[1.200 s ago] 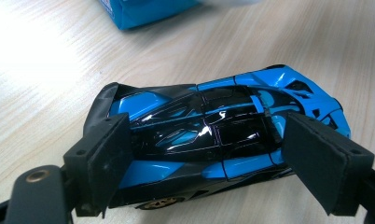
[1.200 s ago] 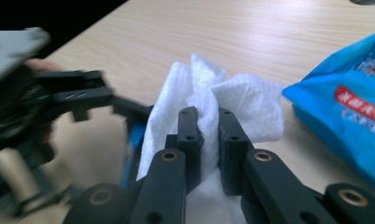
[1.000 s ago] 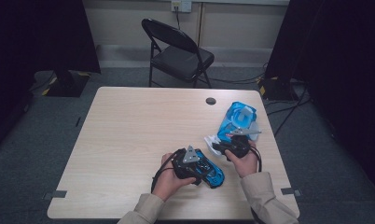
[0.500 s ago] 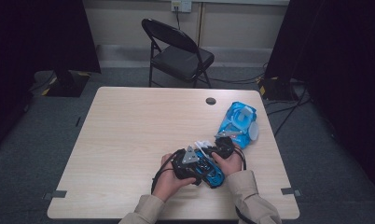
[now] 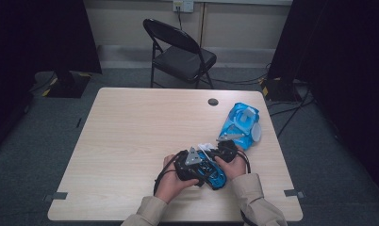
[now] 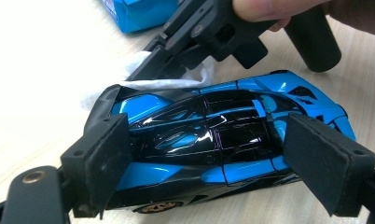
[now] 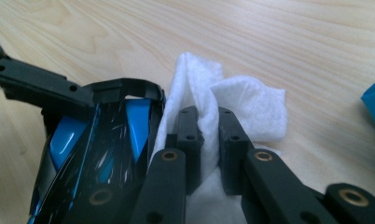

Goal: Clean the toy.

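Note:
A blue and black toy car (image 6: 209, 140) is clamped end to end between the pads of my left gripper (image 6: 213, 163), its roof turned toward that camera. From above, the left gripper (image 5: 192, 162) and the car (image 5: 216, 176) sit near the table's front edge. My right gripper (image 7: 209, 140) is shut on a crumpled white wipe (image 7: 251, 107), which it presses against one end of the car (image 7: 101, 158). The left gripper view shows that wipe (image 6: 106, 88) under the right gripper's black fingers (image 6: 157, 60). In the high view the right gripper (image 5: 223, 150) is just right of the left one.
A blue pack of wipes (image 5: 242, 122) lies on the light wooden table (image 5: 131, 122) at the right, just beyond the hands. A small round grommet (image 5: 213, 101) sits near the far edge. A black folding chair (image 5: 178, 52) stands behind the table.
My right gripper has come down and left from the blue pack to the car, carrying the white wipe. The left gripper and the car have stayed in place.

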`<state>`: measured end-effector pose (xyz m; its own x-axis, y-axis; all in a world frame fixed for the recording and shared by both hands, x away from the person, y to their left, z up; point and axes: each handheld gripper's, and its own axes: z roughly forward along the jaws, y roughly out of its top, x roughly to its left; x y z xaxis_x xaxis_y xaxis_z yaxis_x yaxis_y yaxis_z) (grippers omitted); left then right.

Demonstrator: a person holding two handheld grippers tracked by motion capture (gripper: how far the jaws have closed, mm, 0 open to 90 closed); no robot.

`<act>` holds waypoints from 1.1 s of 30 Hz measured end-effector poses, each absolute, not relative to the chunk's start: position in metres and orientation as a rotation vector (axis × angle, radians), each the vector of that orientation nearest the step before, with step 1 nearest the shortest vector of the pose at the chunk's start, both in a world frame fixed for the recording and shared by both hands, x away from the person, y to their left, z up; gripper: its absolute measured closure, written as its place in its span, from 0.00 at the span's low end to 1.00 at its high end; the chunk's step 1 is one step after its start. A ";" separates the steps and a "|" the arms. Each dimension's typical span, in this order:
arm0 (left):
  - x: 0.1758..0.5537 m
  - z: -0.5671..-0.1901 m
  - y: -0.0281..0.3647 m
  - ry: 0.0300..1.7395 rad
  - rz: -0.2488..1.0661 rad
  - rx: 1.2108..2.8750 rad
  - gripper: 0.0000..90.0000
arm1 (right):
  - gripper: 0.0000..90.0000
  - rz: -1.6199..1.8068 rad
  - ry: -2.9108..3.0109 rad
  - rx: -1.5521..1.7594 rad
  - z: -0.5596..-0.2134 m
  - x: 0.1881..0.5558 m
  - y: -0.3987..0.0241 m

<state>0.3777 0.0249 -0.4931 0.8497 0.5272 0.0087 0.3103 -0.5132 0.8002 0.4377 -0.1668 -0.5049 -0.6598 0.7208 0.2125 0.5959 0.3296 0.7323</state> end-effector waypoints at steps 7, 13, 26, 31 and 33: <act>0.378 -0.493 0.025 0.607 0.313 2.148 0.17 | 0.91 1.225 2.447 1.186 -0.504 0.432 -0.171; 0.378 -0.493 0.025 0.606 0.314 2.148 0.17 | 0.91 1.223 2.469 1.160 -0.504 0.426 -0.178; 0.378 -0.492 0.024 0.614 0.312 2.151 0.17 | 0.91 1.267 2.460 1.157 -0.505 0.410 -0.195; 0.378 -0.492 0.023 0.612 0.312 2.158 0.17 | 0.91 1.275 2.457 1.151 -0.505 0.406 -0.199; 0.377 -0.492 0.022 0.612 0.310 2.156 0.17 | 0.91 1.280 2.455 1.149 -0.506 0.404 -0.201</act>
